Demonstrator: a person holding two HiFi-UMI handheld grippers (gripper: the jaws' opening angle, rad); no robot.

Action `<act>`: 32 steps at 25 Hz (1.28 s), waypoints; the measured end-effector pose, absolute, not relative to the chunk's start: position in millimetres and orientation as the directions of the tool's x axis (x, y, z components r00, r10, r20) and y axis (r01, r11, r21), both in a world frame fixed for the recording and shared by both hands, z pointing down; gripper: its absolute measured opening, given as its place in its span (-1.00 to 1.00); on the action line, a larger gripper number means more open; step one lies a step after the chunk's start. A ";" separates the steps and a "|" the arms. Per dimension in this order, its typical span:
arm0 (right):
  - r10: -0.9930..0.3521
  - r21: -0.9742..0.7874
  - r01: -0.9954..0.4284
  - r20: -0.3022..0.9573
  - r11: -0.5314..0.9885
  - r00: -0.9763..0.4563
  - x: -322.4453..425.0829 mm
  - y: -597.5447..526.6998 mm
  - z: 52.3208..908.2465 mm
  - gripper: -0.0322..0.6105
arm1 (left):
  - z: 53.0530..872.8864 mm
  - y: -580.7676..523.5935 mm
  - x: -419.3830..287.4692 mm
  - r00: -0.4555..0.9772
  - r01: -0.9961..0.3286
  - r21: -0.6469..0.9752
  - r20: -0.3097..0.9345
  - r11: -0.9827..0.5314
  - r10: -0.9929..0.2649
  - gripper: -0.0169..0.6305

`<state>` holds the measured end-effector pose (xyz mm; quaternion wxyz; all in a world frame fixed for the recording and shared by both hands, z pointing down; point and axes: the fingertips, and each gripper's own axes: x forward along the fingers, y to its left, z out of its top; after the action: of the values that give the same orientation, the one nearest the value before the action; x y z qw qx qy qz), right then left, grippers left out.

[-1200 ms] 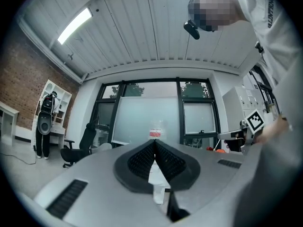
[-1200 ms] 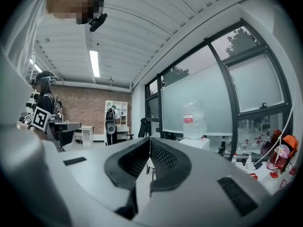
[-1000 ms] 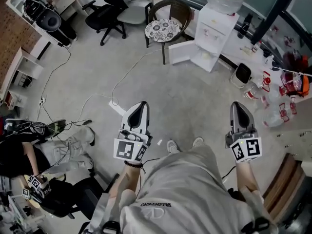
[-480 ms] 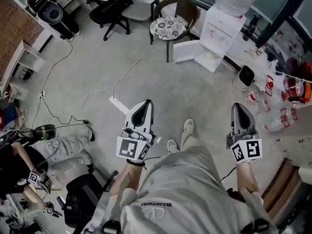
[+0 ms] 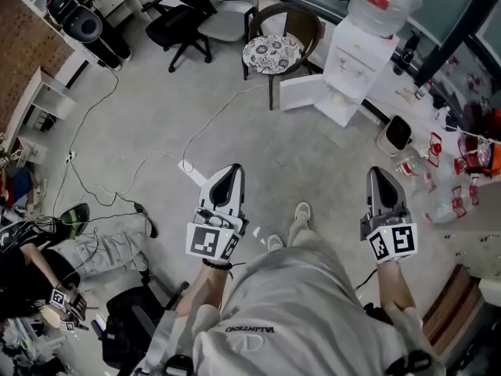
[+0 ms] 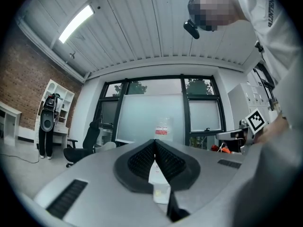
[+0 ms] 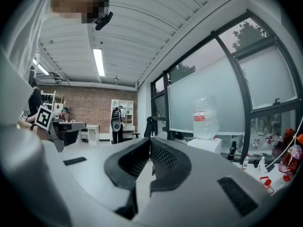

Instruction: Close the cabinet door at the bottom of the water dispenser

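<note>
Both pairs of jaws are clenched with nothing between them. In the left gripper view the left gripper (image 6: 155, 143) has its ribbed pads meeting at the tip. In the right gripper view the right gripper (image 7: 148, 142) is pressed together the same way.

From the head view, the left gripper (image 5: 228, 172) and right gripper (image 5: 380, 175) are held side by side in front of the person, pointing across the floor (image 5: 313, 163) toward the dispenser (image 5: 352, 53).

The door (image 5: 301, 92) at the dispenser's foot stands open, swung out to the left toward a chair (image 5: 272, 53) with a patterned cushion. It is well apart from both grippers, ahead of them and between their two lines of aim, with bare floor in between.

In the left gripper view the bottle (image 6: 163, 129) on top of the dispenser sits straight above the jaw tips. In the right gripper view the bottle (image 7: 205, 117) stands right of the jaws.

A white cable (image 5: 211, 120) trails over the floor ahead of the left gripper.
</note>
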<state>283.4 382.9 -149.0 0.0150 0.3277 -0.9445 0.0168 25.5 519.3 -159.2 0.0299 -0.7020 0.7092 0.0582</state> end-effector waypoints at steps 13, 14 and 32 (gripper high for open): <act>-0.584 -0.029 -0.585 0.043 0.811 -0.811 262.2 293.7 -151.8 -0.85 | -162.7 428.9 16.0 -0.017 -0.999 0.030 -0.107 0.013 -0.994 -0.92; -0.581 -0.031 -0.582 0.043 0.813 -0.813 261.6 286.4 -151.9 -0.85 | -162.8 421.6 15.5 -0.019 -0.999 0.028 -0.104 0.017 -0.994 -0.92; -0.515 -0.056 -0.517 0.038 0.854 -0.856 248.8 194.0 -144.8 -0.85 | -162.3 346.4 11.2 -0.104 -0.995 0.012 -0.082 0.103 -0.991 -0.92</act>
<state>248.8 194.0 -144.8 0.0110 0.2681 -0.9628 0.0320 11.2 346.4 -162.3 0.0265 -0.6690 0.7421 0.0318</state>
